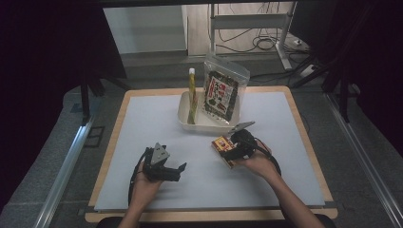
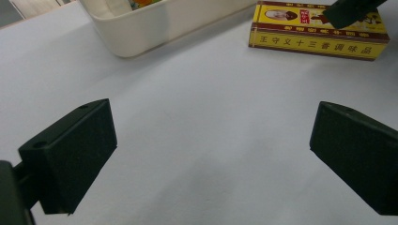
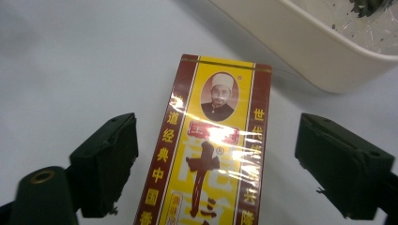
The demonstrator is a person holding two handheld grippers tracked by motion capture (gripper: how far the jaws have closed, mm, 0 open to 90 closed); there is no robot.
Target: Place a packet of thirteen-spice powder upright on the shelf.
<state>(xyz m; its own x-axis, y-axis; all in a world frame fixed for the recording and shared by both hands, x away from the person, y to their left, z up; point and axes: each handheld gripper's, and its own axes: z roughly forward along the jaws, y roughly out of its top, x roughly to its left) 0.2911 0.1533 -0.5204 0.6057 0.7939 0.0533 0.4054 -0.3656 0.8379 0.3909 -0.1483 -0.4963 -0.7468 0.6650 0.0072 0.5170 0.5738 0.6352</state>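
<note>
A yellow and dark-red box (image 1: 221,145) (image 3: 211,154) with printed characters lies flat on the white table sheet, just in front of a white bin (image 1: 183,116). My right gripper (image 1: 234,148) (image 3: 218,140) is open, and the box lies between its jaws with a gap on each side. My left gripper (image 1: 179,170) (image 2: 211,129) is open over bare sheet to the left, with nothing between its fingers. In the left gripper view the box (image 2: 319,35) lies ahead at the upper right.
The white bin (image 2: 155,28) (image 3: 300,47) holds an upright yellow tube (image 1: 192,95) and a clear bag of dark seaweed snacks (image 1: 221,92). The white sheet (image 1: 142,123) covers a wooden tabletop. Cables and metal stand legs lie on the floor behind the table.
</note>
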